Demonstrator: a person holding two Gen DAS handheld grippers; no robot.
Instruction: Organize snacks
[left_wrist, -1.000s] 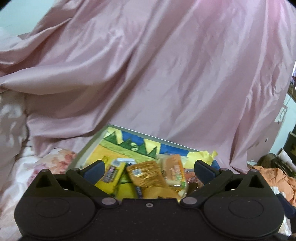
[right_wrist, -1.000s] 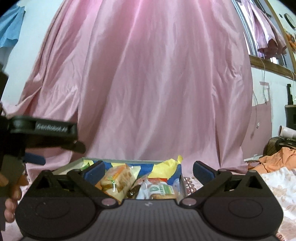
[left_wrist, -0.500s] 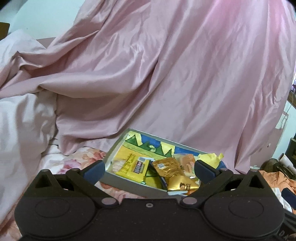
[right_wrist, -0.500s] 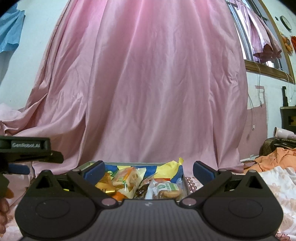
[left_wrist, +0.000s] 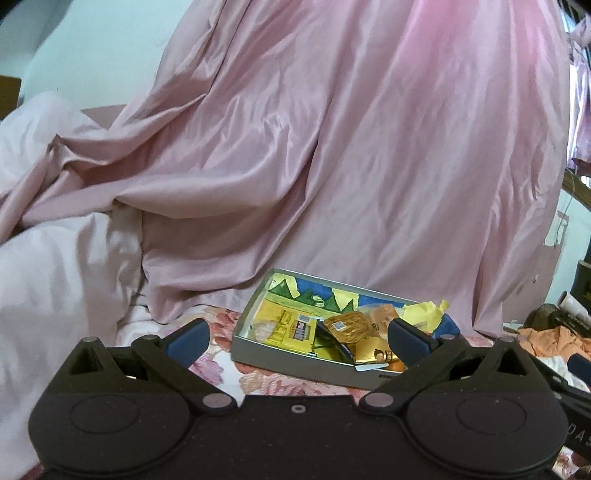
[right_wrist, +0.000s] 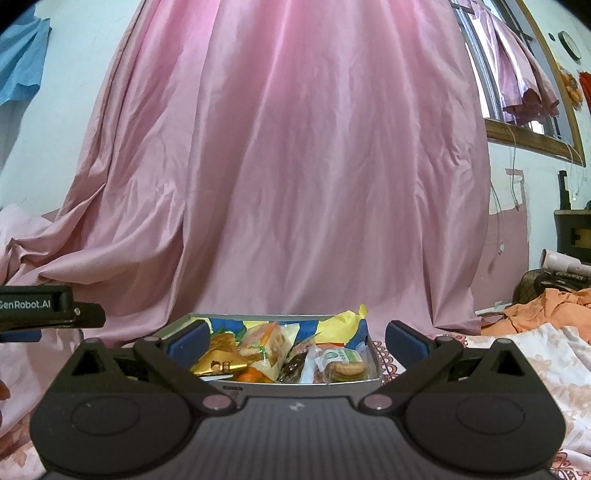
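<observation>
Now that you have drawn your left gripper (left_wrist: 297, 336) back from the box (left_wrist: 295, 363), both jaws stand wide and empty; the snacks (right_wrist: 258, 347) look packed.

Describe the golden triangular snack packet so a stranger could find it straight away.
Below the pink curtain a grey tray of snacks sits on the floral bedspread. The golden triangular packet lies at the tray's near left corner, the only shiny metallic gold wrapper, beside clear biscuit packs.

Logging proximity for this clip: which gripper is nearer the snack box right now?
Right. The right gripper sits at the near wall of the snack box, fingers open to either side. The left gripper is farther back, off the box's left corner, also open.
</observation>
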